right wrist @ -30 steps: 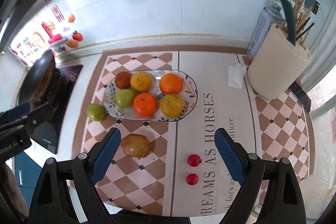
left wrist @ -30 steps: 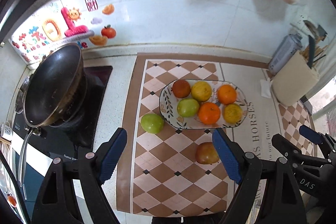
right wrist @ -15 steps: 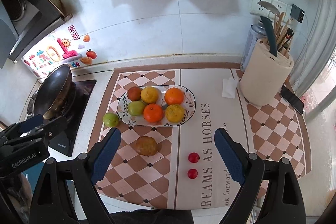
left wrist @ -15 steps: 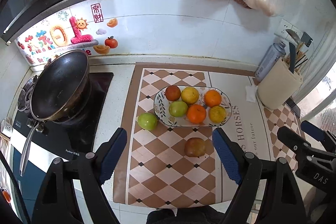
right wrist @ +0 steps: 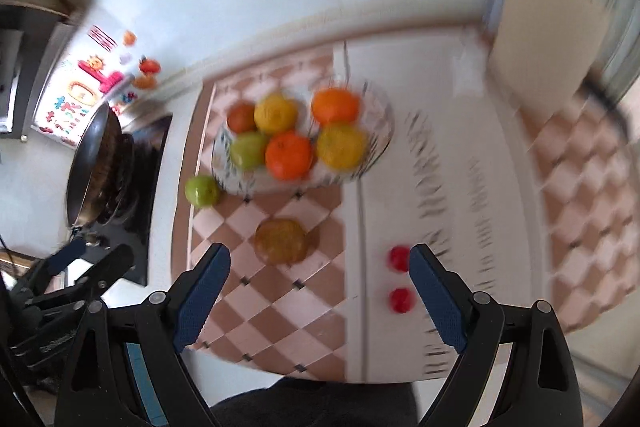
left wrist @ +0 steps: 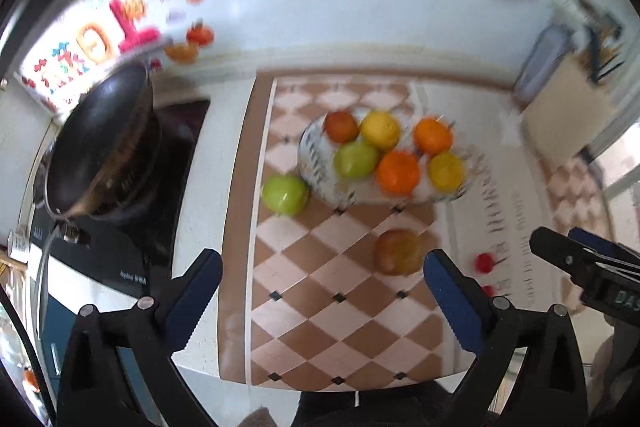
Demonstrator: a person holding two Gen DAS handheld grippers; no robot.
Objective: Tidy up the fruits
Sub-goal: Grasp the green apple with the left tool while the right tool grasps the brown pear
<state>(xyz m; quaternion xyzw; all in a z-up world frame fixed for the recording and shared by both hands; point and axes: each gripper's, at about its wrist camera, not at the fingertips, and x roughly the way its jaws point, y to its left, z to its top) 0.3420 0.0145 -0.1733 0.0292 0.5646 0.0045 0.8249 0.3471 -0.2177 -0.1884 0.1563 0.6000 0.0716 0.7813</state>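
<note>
Both views are smeared with motion blur, so fine detail is not readable. The left gripper (left wrist: 322, 293) is hovering over the near edge of the checkered mat (left wrist: 320, 311) with its blue-padded fingers (left wrist: 192, 297) spread wide and nothing between them. The right gripper (right wrist: 320, 293) is hanging above the same mat, its fingers (right wrist: 438, 297) likewise wide apart and holding nothing.

The oval patterned plate (left wrist: 316, 163) is sitting toward the far side of the mat, carrying six fruits in two rows: a reddish-brown one (left wrist: 341, 126), a yellow one (left wrist: 380, 129) and an orange (left wrist: 433, 135) at the back; a green one (left wrist: 356, 158), a second orange (left wrist: 398, 173) and a yellowish one (left wrist: 446, 171) in front.

Four fruits are lying off the plate. A green apple (left wrist: 285, 193) is resting on the mat just beside the plate's left end — whether it is touching the rim is unclear. A brownish fruit (left wrist: 398, 251) is lying alone on the mat, nearer than the plate and between the right gripper's fingers in the right wrist view. Two small red fruits (right wrist: 400, 258) are lying close together on the lettered strip to the right — one of them just beside the right gripper's right finger in the picture.

Far left, a dark pan (left wrist: 100, 143) is sitting tilted on the black cooktop (left wrist: 132, 267). A beige holder (right wrist: 548, 15) is standing at the far right.
</note>
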